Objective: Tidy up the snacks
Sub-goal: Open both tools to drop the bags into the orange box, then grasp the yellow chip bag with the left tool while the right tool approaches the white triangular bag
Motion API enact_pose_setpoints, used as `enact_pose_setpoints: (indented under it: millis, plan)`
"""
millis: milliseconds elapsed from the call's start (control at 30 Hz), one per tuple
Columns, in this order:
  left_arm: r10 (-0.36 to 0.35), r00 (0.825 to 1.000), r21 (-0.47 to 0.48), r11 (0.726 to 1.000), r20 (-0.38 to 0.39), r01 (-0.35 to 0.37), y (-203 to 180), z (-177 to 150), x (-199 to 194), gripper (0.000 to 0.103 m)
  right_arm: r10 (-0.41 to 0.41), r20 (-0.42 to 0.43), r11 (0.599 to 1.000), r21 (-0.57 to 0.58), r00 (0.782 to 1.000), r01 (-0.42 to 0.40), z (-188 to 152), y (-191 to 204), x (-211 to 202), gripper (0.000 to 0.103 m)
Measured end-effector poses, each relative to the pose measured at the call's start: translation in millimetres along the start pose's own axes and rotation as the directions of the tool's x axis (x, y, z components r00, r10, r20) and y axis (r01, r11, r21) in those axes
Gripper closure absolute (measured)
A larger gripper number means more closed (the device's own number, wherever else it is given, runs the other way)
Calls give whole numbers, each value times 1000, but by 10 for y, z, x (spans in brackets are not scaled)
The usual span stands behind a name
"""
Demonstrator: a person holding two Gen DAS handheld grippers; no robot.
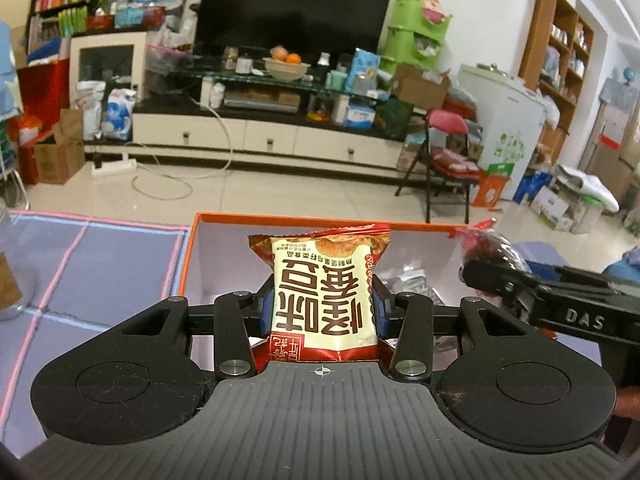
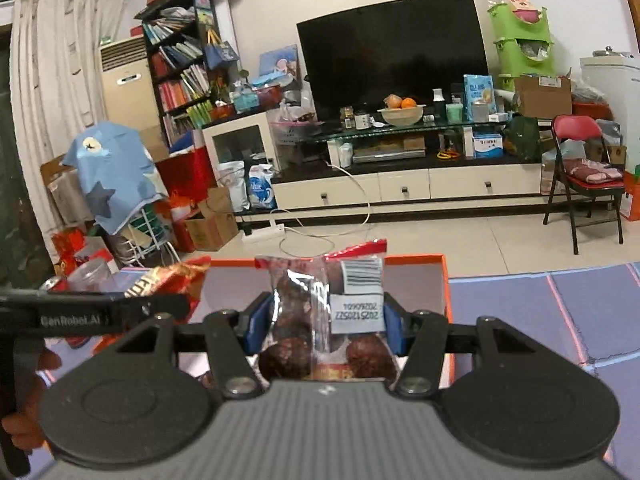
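The left gripper (image 1: pixel 323 307) is clamped on a cream-and-red foil snack packet (image 1: pixel 322 284), held over the shallow orange-rimmed cardboard box (image 1: pixel 191 248) on the blue desk (image 1: pixel 100 264). The right gripper (image 2: pixel 320 330) pinches a clear plastic bag of dark red dried fruit (image 2: pixel 316 320) above the same box. Both packets hang over the box, probably so that letting go would drop them inside.

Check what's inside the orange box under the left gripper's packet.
In the orange box: bare pale floor at left, a silvery wrapper at right. The yellow-red snack packet and left gripper cover the middle.
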State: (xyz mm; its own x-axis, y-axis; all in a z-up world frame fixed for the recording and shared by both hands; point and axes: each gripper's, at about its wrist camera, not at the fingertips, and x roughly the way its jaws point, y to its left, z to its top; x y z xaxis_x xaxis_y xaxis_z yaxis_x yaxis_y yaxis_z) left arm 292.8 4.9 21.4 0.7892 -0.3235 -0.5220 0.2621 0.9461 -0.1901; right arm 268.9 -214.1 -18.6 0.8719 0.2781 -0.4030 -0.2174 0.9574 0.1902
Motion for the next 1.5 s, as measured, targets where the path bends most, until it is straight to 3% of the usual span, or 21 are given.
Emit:
enact_pose_setpoints:
  millis: [100, 133, 167, 267, 300, 367, 467, 567, 667, 800, 867, 933, 1000, 1067, 1167, 1300, 1400, 1433, 1500]
  plan:
    - [27, 1000, 11, 1000, -2, -27, 5, -21, 64, 98, 1, -6, 999, -34, 1000, -2, 8, 79, 139, 41]
    - [36, 999, 12, 999, 0, -36, 22, -34, 85, 97, 6, -6, 999, -42, 1000, -6, 10, 107, 174, 33]
    - [49, 999, 7, 999, -4, -49, 39, -46, 99, 91, 16, -10, 999, -46, 1000, -16, 9, 132, 188, 24]
    - [87, 996, 6, 996, 11, -87, 57, -92, 24, 76, 70, 30, 997, -39, 997, -69, 54, 197, 60, 10]
    - [104, 994, 11, 994, 22, -104, 39, -97, -19, 67, 82, 46, 996, -46, 996, -80, 85, 218, -14, 9]
    - [135, 989, 30, 990, 58, -137, -21, -106, -174, 59, 88, 72, 995, -54, 994, -84, 152, 263, -173, 9]
    - [112, 989, 44, 992, 98, -117, -137, -183, -517, 44, 88, 96, 996, -18, 991, -87, 180, 231, -473, 9]
    - [88, 992, 35, 995, 91, -91, -234, -434, -903, 33, 57, 60, 997, 50, 997, -60, 69, 94, -771, 4]
    - [40, 998, 42, 998, 47, -42, -325, -739, -1221, 34, 2, 61, 993, 121, 998, -9, -272, -121, -1208, 4]
    - [43, 999, -13, 999, -1, -43, -412, -1253, -1599, 39, -144, 9, 976, 166, 990, 141, -650, -327, -1641, 4]
    - [25, 1000, -66, 997, -17, -26, -420, -1548, -1799, 40, -169, -12, 970, 177, 985, 169, -857, -419, -1815, 4]
    - [44, 999, -105, 994, 19, -41, -446, -1768, -1973, 40, -195, -67, 963, 173, 978, 204, -1056, -521, -1940, 4]
    - [76, 996, -101, 992, 50, -71, -502, -1901, -2100, 31, -205, -98, 960, 173, 974, 219, -1215, -608, -2070, 4]
    - [67, 998, -63, 996, 9, -67, -551, -1995, -2140, 31, -201, -98, 959, 185, 975, 216, -1340, -699, -2209, 4]
    - [78, 996, -38, 996, -52, -80, -578, -2032, -2086, 31, -224, -103, 938, 247, 969, 243, -1414, -850, -2300, 4]
    - [48, 998, -48, 998, -40, -50, -545, -1786, -1930, 31, -168, -97, 888, 418, 981, 193, -1398, -1027, -2314, 4]
    - [41, 999, -8, 999, -34, -42, -565, -1572, -1717, 31, -155, -93, 891, 416, 983, 180, -1371, -1000, -2272, 4]
    - [49, 998, 9, 999, -32, -49, -587, -1506, -1616, 33, -160, -98, 898, 400, 982, 186, -1362, -990, -2254, 4]
    - [79, 996, 51, 996, -33, -77, -609, -1416, -1421, 48, -167, -115, 907, 370, 979, 199, -1339, -974, -2203, 4]
